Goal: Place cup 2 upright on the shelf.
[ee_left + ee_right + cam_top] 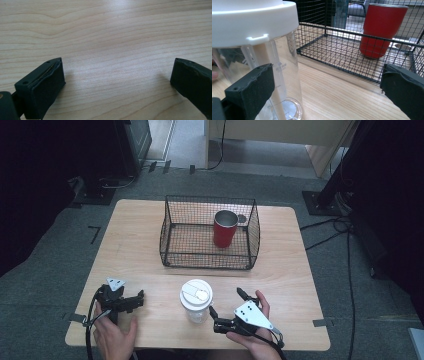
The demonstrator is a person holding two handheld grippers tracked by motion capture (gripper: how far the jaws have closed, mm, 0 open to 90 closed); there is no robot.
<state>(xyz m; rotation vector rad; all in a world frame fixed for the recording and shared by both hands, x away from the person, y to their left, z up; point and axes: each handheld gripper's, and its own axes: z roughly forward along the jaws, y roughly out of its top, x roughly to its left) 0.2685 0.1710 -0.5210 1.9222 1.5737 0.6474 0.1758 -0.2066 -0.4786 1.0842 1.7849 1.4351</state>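
A clear tumbler [196,301] with a white lid stands upright near the table's front edge. My right gripper [225,300] is just to its right, open, with its jaws angled toward the tumbler. In the right gripper view the tumbler [284,57] rises behind the left jaw, and nothing sits between the wide-apart jaws of the right gripper [328,75]. A red metal cup [224,230] stands upright inside a black wire basket [170,232]; the cup [382,30] and the basket [337,50] also appear beyond the jaws. At the front left, my left gripper [137,300] is open over bare wood [117,72].
The wooden table [135,245] has bare room on both sides of the basket and between the basket and the tumbler. Grey carpet surrounds the table, with dark stands and cables [345,227] at the back left and right.
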